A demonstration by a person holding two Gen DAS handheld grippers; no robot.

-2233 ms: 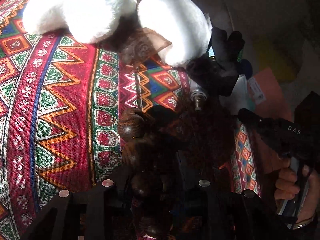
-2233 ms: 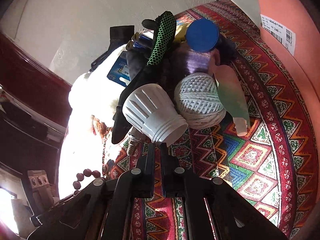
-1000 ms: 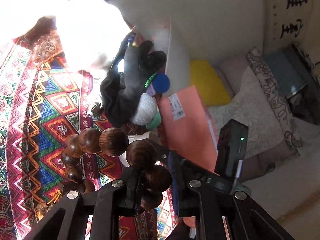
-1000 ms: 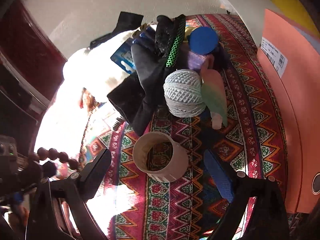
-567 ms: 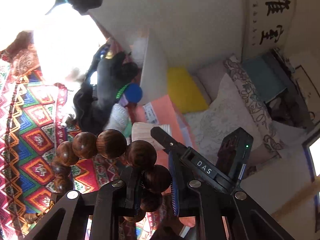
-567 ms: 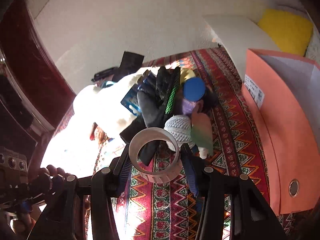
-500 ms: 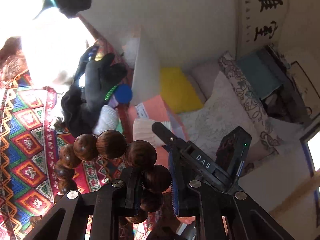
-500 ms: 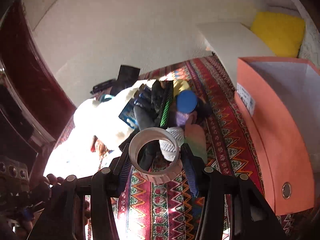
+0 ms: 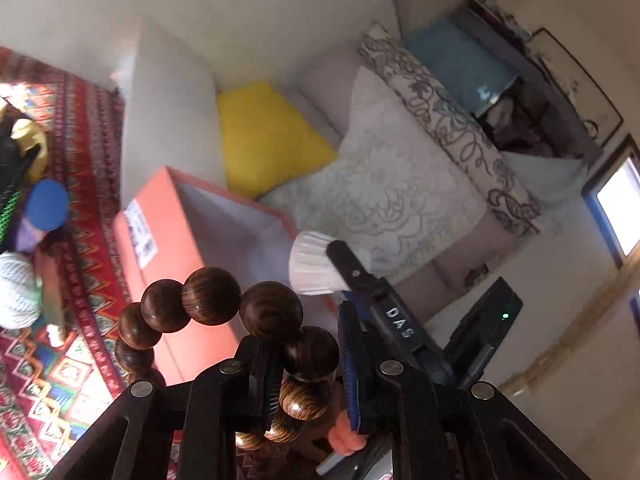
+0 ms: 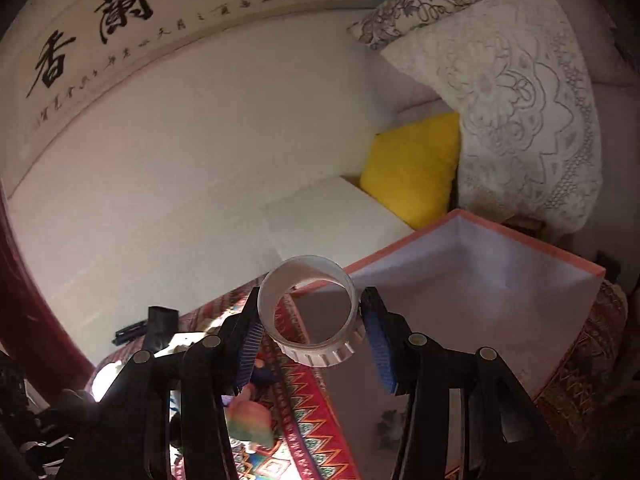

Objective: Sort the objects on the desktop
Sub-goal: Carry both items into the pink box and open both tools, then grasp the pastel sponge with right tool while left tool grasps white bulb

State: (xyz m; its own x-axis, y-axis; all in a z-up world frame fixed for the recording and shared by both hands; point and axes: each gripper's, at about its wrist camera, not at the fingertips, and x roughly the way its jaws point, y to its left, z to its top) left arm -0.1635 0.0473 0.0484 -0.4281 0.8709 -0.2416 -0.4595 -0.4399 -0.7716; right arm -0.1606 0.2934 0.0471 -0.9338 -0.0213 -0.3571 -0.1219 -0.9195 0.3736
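Now my right gripper [image 10: 310, 330] clenches the white ribbed plastic ring [image 10: 310, 310], my left gripper [image 9: 306, 364] the brown wooden bead string [image 9: 224, 312] — I'd centre both over the open orange box [image 10: 472, 280] at 2 o'clock before releasing.

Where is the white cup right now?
The white cup is pinched in the right gripper, lifted over the near edge of the open orange box. The left view shows it above that box too.
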